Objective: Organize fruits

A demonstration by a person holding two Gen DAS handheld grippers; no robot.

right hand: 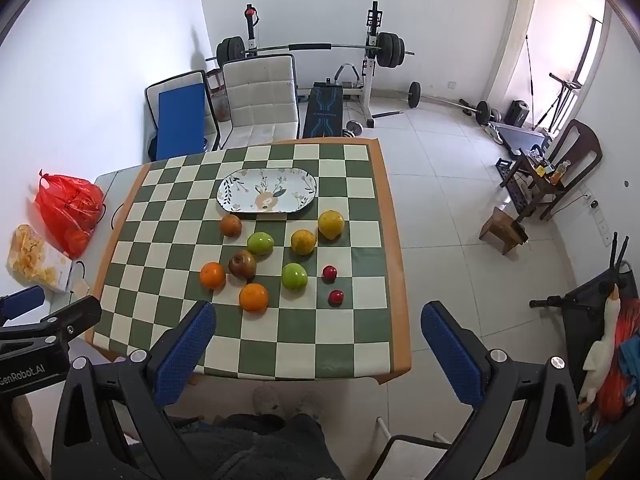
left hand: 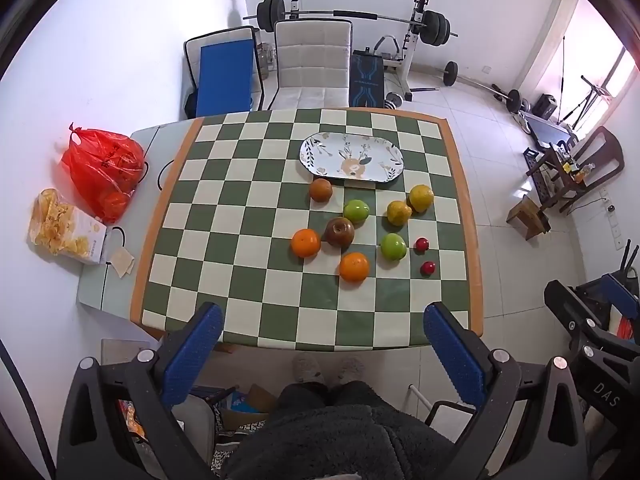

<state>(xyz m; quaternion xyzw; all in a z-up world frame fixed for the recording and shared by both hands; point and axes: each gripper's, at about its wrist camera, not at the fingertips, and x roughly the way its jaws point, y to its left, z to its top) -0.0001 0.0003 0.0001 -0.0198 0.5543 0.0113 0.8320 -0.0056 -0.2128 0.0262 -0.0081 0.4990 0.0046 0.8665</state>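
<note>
Green and cream checks cover the table [left hand: 240,216], and from the left wrist view all the fruit sits loose on the cloth right of centre in the frame: two oranges [left hand: 354,267], two green apples [left hand: 393,246], a brownish apple [left hand: 340,232], a russet one [left hand: 321,190], two yellow citrus [left hand: 421,198] and two small red fruits [left hand: 422,244]. My guess is they're scattered like that as the starting mess, with the empty oval plate [left hand: 320,152] just above them in the frame as the obvious landing spot. Nothing's on it yet, so the sorting hasn't really begun. The left gripper [left hand: 323,354] hangs over the table's near edge at the bottom of the frame, blue pads spread wide, gripping nothing and touching nothing. A red bag [left hand: 102,168] sits off the cloth at the left. Switching to the right wrist view, it's the same layout shifted left: plate [right hand: 240,188] above, fruit below it, one orange [right hand: 253,297] lowest in the frame and nearest the tool. The right gripper [right hand: 318,354] is also gaping fully with nothing between the pads, held back from the fruit, probably lining up a first pick.
</note>
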